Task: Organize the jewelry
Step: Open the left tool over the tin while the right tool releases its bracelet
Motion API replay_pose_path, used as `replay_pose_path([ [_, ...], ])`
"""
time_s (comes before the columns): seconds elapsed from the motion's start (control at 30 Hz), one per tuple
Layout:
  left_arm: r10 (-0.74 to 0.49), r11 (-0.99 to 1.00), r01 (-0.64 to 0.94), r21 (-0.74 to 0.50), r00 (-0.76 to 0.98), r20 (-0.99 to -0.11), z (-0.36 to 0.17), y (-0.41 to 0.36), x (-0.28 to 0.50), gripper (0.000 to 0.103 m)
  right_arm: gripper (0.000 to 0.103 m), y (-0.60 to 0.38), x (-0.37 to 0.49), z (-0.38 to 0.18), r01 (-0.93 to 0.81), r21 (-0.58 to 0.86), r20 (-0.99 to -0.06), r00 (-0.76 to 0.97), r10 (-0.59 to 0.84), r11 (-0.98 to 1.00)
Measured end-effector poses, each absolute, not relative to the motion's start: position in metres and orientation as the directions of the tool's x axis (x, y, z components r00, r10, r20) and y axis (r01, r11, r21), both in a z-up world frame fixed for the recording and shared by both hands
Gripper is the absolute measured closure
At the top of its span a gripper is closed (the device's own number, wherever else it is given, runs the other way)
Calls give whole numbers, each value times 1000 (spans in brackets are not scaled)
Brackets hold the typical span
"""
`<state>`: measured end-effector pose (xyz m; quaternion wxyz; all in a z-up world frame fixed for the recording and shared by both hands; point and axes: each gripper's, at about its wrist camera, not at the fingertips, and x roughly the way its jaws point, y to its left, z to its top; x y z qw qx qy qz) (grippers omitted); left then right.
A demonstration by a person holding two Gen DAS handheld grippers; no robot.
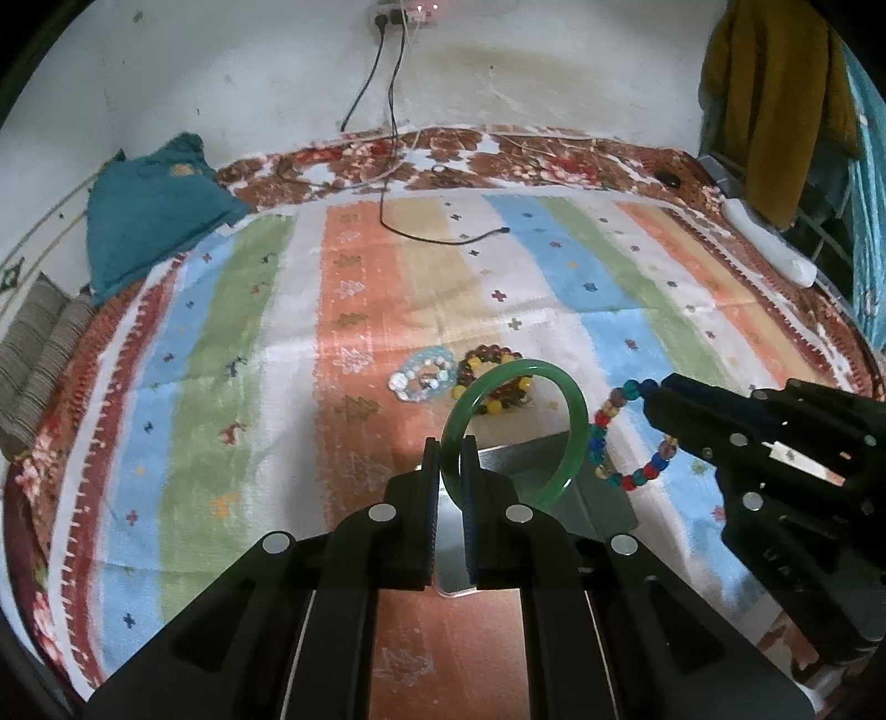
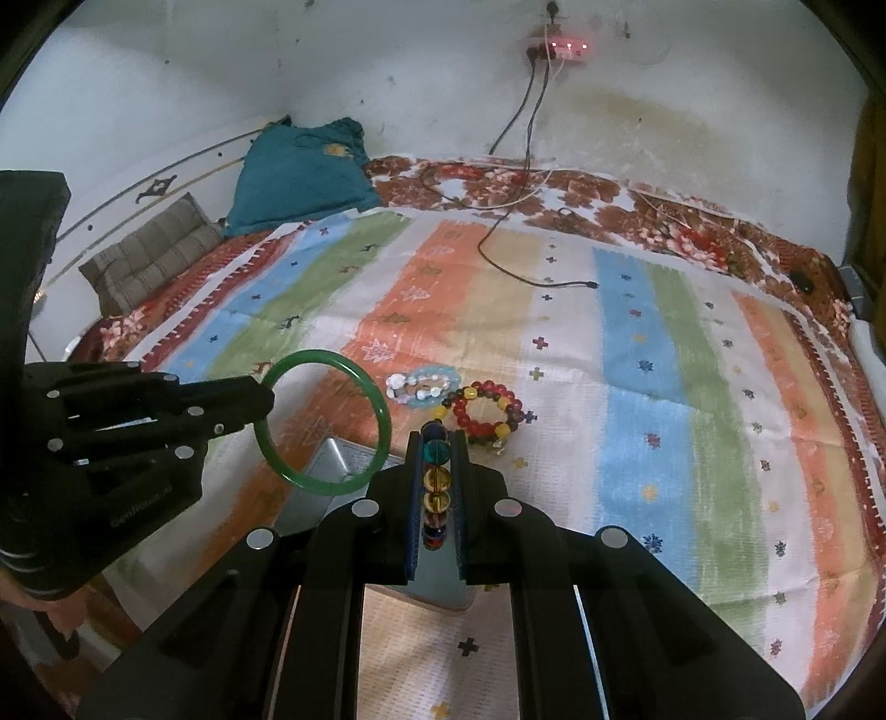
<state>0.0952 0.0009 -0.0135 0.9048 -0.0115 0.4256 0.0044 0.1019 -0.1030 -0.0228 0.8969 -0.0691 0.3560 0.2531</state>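
My left gripper [image 1: 451, 448] is shut on a green jade bangle [image 1: 576, 410] and holds it upright above a grey metal tray [image 1: 587, 498]. The bangle also shows in the right wrist view [image 2: 382, 426], with the left gripper [image 2: 260, 401] beside it. My right gripper [image 2: 436, 443] is shut on a multicoloured bead bracelet [image 2: 436, 479], which hangs from its tips in the left wrist view [image 1: 601, 443], where the right gripper [image 1: 656, 396] comes in from the right. A pale blue-white bead bracelet [image 1: 423, 379] and a red-yellow bead bracelet [image 1: 493, 354] lie on the striped blanket beyond.
The striped blanket [image 1: 360, 310] covers a bed against a white wall. A teal cushion [image 1: 149, 210] and a grey folded cloth [image 1: 39, 354] lie at the far left. A black charging cable [image 1: 443, 238] runs across the blanket from a wall socket [image 2: 556, 47].
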Motion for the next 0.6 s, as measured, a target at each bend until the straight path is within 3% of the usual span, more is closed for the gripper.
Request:
replay_pose_path([
  [0.1,1,1000,-23,-17,616,-788,-18,1,98,92,92,-104,106,-26,-474,54,-685,622,378,879],
  [0.13,8,999,-31,-13,611,-792,-20,2,99,92,87,-105,107,-26,-463,47,-690,626,364,885],
  [0.17,19,999,-41,-7,607,-794,-21,3,100,92,73,-107,110,-28,-450,43,-696,627,350,892],
  [0.23,25,999,-53,-8,602,-798,-22,7,101,91,63,-110,113,-31,-438,54,-710,615,343,897],
  [0.6,48,989,-144,-42,572,-819,-28,36,111,70,63,-120,135,-37,-388,79,-740,594,315,918],
])
